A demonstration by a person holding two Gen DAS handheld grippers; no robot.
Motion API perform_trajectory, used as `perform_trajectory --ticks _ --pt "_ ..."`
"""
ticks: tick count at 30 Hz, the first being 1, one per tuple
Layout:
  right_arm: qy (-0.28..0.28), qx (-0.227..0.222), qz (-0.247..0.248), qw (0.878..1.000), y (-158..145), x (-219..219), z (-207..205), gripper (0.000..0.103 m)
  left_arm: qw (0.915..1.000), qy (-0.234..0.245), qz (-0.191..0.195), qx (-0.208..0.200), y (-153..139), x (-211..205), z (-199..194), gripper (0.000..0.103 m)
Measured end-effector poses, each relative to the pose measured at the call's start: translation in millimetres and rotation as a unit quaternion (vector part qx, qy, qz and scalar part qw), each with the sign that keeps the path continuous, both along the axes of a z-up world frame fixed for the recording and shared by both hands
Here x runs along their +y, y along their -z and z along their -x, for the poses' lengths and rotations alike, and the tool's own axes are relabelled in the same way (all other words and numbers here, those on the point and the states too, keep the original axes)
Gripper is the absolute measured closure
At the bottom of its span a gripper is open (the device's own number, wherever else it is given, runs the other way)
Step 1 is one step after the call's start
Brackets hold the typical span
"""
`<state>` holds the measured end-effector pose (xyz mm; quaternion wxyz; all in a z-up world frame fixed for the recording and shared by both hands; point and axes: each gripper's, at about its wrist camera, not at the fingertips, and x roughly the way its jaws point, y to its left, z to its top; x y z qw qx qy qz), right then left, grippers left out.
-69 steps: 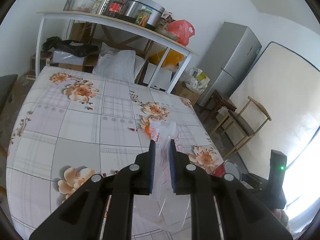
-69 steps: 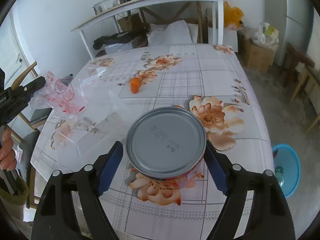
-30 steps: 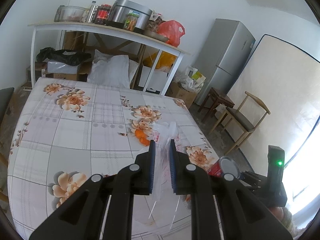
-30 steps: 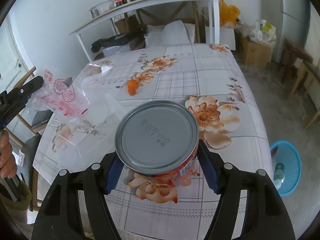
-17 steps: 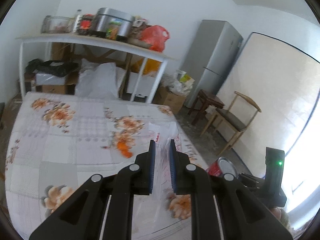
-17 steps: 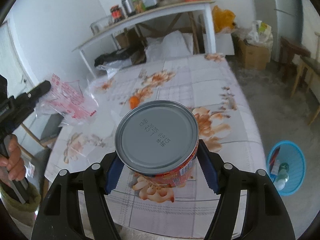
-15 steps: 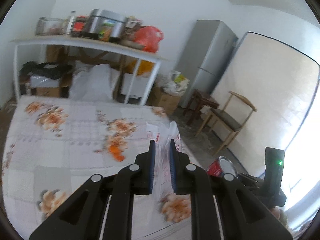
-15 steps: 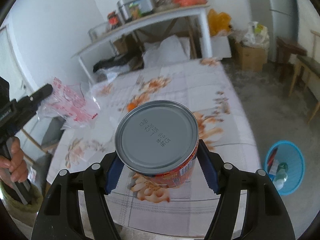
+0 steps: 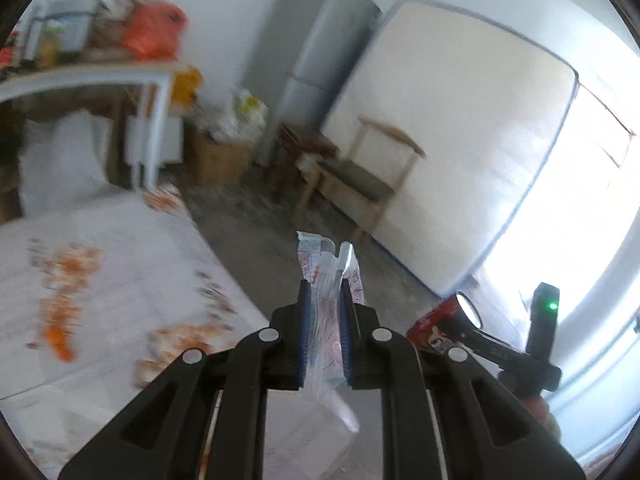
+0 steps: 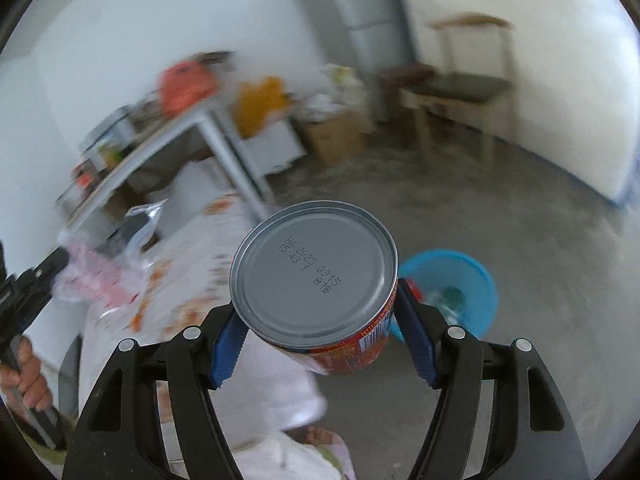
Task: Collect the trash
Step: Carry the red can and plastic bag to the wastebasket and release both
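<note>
My left gripper (image 9: 324, 300) is shut on a clear plastic bag (image 9: 330, 264) with red print, held in the air beyond the table's corner. The bag also shows at the left of the right wrist view (image 10: 100, 276). My right gripper (image 10: 316, 320) is shut on a red tin can (image 10: 316, 276), its grey lid facing the camera. The can also shows at the right of the left wrist view (image 9: 444, 324). A blue waste basket (image 10: 460, 280) with some trash in it stands on the floor just behind the can.
The table with a flowered cloth (image 9: 120, 280) lies to the left, with an orange scrap (image 9: 60, 344) on it. A wooden chair (image 9: 360, 176), a grey fridge (image 9: 316, 60), a leaning mattress (image 9: 460, 140) and a cluttered shelf (image 9: 100, 68) stand around the concrete floor.
Both grippers have swung right, away from the table toward the floor, each keeping its load. The blue basket has come near the middle of the right wrist view. The views are blurred by motion.
</note>
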<state>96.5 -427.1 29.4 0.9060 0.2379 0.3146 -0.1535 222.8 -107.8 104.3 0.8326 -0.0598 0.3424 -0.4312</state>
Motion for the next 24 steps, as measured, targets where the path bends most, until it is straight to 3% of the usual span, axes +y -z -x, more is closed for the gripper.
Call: perform_trajectory --ticks 8,16,20,24 --pt "0.072 0.047 -0.114 0.990 72.2 -67.1 9.4 0.038 0.9908 0.077 -0.095 0.057 45.1 -128.2 -14.7 0.090" --pt "0.099 0.064 -0.167 0.979 99.6 -96.0 7.6 0.038 0.9792 0.108 -0.164 0.052 91.0 -253.1 -39.9 0.088" --pt "0.104 0.067 -0.173 0.977 102.5 -99.7 7.2 0.038 0.9752 0.096 -0.190 0.062 123.4 -293.9 -55.1 0.052" --pt "0.098 0.078 -0.180 0.976 112.8 -104.1 3.5 0.038 0.9733 0.079 -0.195 0.092 143.3 -287.3 -53.9 0.045"
